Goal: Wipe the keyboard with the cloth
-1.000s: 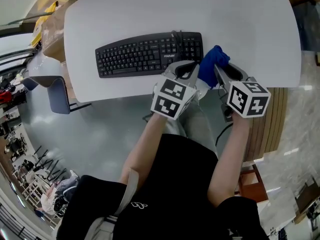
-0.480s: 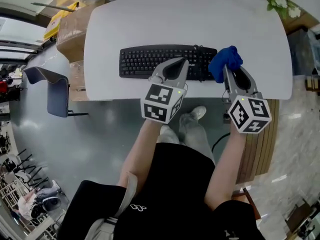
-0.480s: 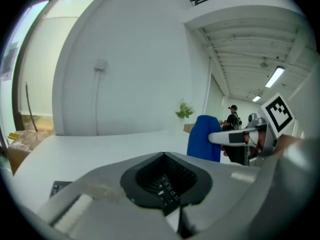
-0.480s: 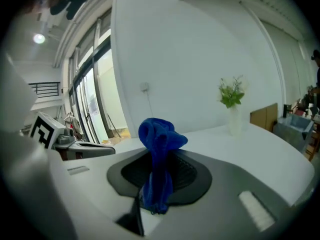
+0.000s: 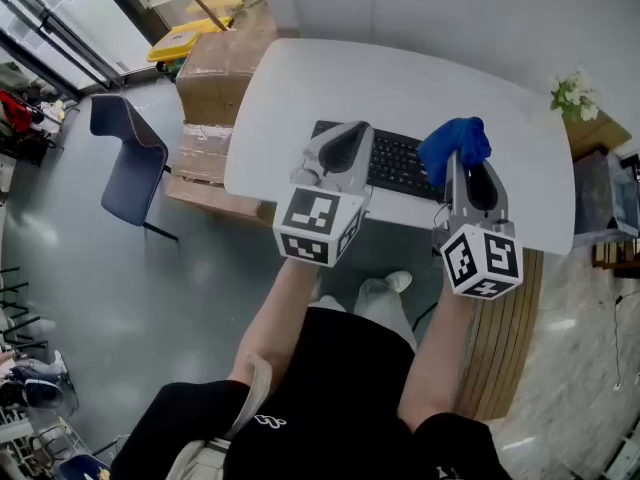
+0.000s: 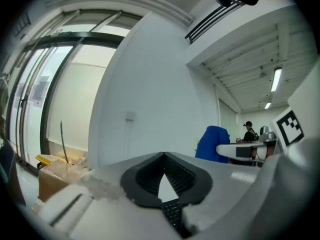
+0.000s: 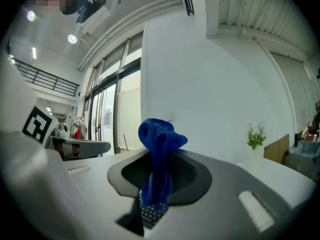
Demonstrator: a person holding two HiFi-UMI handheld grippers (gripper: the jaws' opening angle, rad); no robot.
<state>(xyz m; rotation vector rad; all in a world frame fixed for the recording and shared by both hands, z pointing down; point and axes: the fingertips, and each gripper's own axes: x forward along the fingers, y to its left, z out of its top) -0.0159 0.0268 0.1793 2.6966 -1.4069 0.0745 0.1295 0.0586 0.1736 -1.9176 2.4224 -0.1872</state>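
Over the table (image 5: 300,98), right gripper (image 5: 463,168) pinches the cloth (image 5: 455,143); left gripper (image 5: 347,133), jaws together, hides part of the keyboard (image 5: 400,163).

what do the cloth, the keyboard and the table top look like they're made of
The blue cloth looks like soft microfibre-type fabric: limp, fuzzy bunched folds. The keyboard looks like matte black plastic: moulded keys, no shine. The table has a smooth white top, perhaps laminate or painted board; its core does not show.
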